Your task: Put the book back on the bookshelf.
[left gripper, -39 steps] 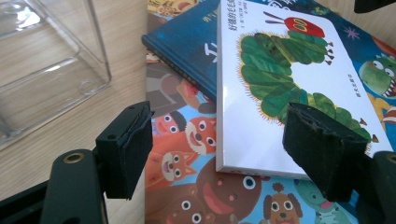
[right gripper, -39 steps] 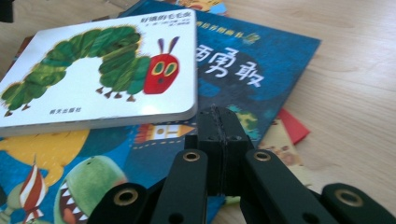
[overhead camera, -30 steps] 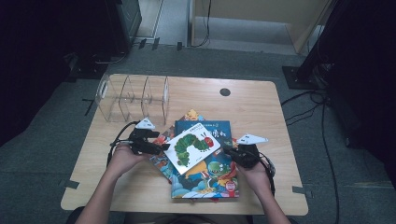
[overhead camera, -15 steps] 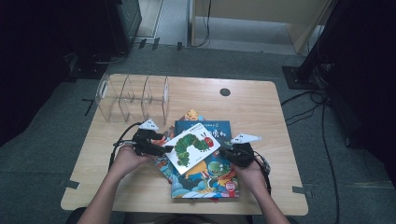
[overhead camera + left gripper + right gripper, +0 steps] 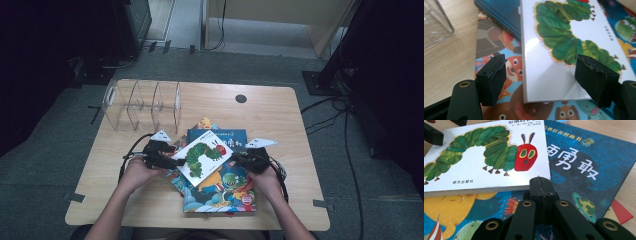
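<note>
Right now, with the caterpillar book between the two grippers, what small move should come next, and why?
Probably close the left gripper on the caterpillar book. Its jaws stand open astride the book's corner, not pressing it, while the shut right gripper butts against the far edge and can brace it.

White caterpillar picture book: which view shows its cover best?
Right gripper view: the white caterpillar picture book shows its red head, most of the green body and printed text. Left gripper view cuts off the head; high view shows it whole but small.
</note>
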Demonstrator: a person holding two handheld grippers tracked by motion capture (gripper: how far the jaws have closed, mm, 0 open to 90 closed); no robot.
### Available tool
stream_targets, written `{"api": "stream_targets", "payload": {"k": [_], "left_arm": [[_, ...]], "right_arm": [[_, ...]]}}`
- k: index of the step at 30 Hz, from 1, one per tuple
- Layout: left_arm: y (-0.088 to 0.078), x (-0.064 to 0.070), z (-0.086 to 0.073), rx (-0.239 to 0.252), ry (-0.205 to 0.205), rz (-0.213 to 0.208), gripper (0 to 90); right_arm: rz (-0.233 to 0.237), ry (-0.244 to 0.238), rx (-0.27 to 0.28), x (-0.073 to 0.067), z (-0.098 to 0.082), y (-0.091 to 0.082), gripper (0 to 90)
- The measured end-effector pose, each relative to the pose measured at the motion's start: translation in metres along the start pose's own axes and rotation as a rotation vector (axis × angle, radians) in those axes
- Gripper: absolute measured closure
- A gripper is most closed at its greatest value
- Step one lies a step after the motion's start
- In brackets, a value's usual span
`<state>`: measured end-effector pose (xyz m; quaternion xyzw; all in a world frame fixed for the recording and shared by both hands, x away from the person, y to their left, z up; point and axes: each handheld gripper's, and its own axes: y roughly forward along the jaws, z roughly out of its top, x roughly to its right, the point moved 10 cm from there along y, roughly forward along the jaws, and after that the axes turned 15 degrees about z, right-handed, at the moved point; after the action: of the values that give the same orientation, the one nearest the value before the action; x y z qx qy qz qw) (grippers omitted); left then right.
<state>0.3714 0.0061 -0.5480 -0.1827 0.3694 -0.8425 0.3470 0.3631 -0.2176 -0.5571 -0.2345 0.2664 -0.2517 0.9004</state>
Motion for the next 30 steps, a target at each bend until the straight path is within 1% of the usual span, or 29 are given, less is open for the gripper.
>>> {"api": "stream_targets", "payload": {"k": [2, 3, 4, 5, 9, 10, 11, 12, 13, 14, 15, 20, 22, 24, 26, 28, 29, 30], "left_arm": [[0.000, 0.001, 0.000, 0.001, 0.002, 0.001, 26.2], [0.000, 0.001, -0.001, -0.005, 0.010, 0.009, 26.2], [0.001, 0.001, -0.001, -0.011, 0.018, 0.017, 26.1], [0.001, 0.001, -0.001, -0.011, 0.018, 0.017, 26.3], [0.001, 0.003, -0.002, -0.022, 0.013, 0.003, 26.3], [0.001, 0.005, -0.003, -0.030, 0.011, -0.005, 26.3], [0.001, 0.005, -0.003, -0.030, 0.011, -0.005, 26.3], [0.002, 0.007, -0.003, -0.037, 0.008, -0.017, 26.3], [0.002, 0.008, -0.004, -0.042, 0.006, -0.023, 26.3], [0.002, 0.008, -0.004, -0.042, 0.006, -0.023, 25.6], [0.001, 0.009, -0.005, -0.046, 0.003, -0.015, 25.6], [-0.004, 0.009, -0.010, -0.059, -0.003, -0.010, 25.8], [-0.007, 0.011, -0.013, -0.074, -0.003, -0.005, 25.8], [-0.008, 0.011, -0.014, -0.080, -0.006, -0.001, 25.8], [-0.012, 0.014, -0.018, -0.103, -0.018, 0.006, 26.3], [-0.013, 0.015, -0.020, -0.110, -0.021, 0.006, 26.3], [-0.016, 0.015, -0.022, -0.124, -0.032, 0.012, 26.3], [-0.017, 0.015, -0.023, -0.126, -0.044, 0.014, 26.3]], "right_arm": [[-0.001, -0.009, -0.007, 0.001, 0.001, 0.001, 90.0], [0.002, -0.015, -0.006, 0.002, 0.002, 0.002, 90.0], [0.002, 0.002, -0.004, 0.001, 0.003, 0.003, 90.0], [0.003, -0.001, -0.005, 0.002, 0.005, 0.005, 90.0], [0.001, -0.004, -0.004, 0.003, 0.008, 0.008, 90.0], [0.004, 0.006, 0.006, 0.003, 0.009, 0.010, 90.0], [0.004, 0.006, 0.006, 0.003, 0.009, 0.010, 90.0], [0.013, 0.007, 0.011, 0.001, 0.010, 0.013, 90.0], [0.011, 0.003, 0.010, 0.001, 0.010, 0.013, 90.0], [0.011, 0.003, 0.010, 0.001, 0.010, 0.013, 90.0], [0.005, -0.014, 0.005, 0.000, 0.011, 0.015, 90.0], [0.006, -0.014, 0.005, -0.002, 0.011, 0.016, 90.0], [0.015, -0.008, 0.005, -0.004, 0.012, 0.019, 90.0], [0.013, -0.004, 0.004, -0.005, 0.013, 0.020, 90.0], [0.014, -0.014, -0.003, -0.006, 0.014, 0.023, 90.0], [0.017, -0.020, -0.012, -0.006, 0.015, 0.023, 90.0], [0.019, -0.027, -0.029, -0.006, 0.017, 0.025, 90.0], [0.017, -0.024, -0.029, -0.006, 0.018, 0.027, 90.0]]}}
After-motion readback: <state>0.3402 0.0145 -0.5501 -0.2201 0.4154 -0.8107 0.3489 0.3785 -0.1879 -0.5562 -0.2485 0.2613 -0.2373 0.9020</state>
